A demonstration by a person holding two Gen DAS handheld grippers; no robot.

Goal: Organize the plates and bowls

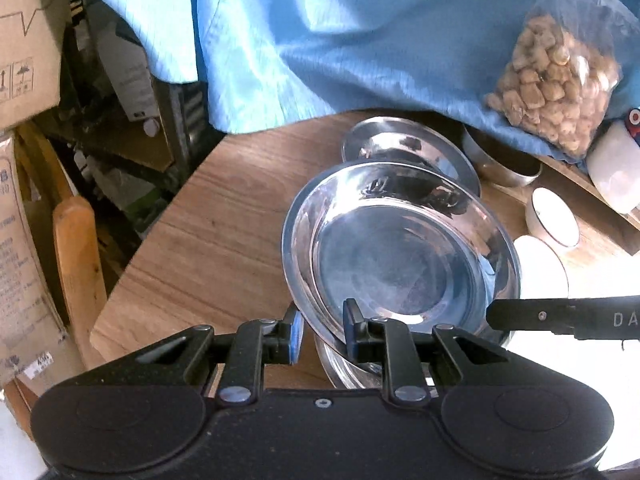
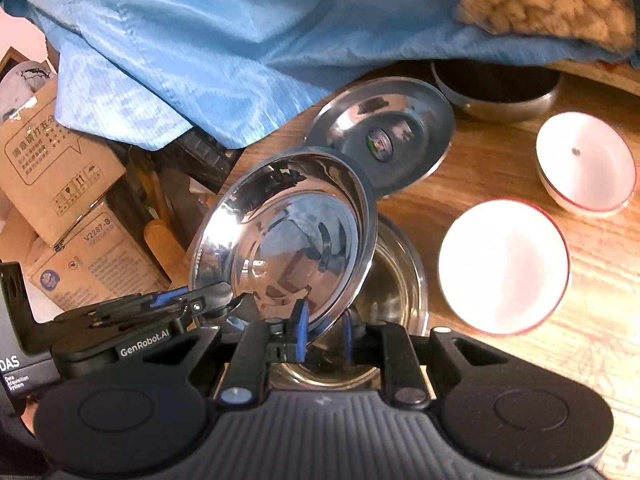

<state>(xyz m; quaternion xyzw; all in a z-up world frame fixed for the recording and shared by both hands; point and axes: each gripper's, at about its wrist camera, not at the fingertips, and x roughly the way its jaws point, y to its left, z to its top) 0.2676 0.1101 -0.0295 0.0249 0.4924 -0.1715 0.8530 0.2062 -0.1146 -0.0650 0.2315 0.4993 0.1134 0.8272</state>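
Here, both grippers are pinching one steel plate by its rim, left gripper and right gripper jaws nearly closed, tilting it above a steel bowl on the wooden surface.

Both grippers are pinched shut on the same tilted steel plate: left gripper on its near rim, right gripper likewise.

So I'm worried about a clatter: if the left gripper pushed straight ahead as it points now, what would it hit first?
The left gripper is shut on the tilted steel plate's near rim. Pushed ahead, that plate would likely strike the second steel plate lying just beyond it on the table; depth is uncertain.
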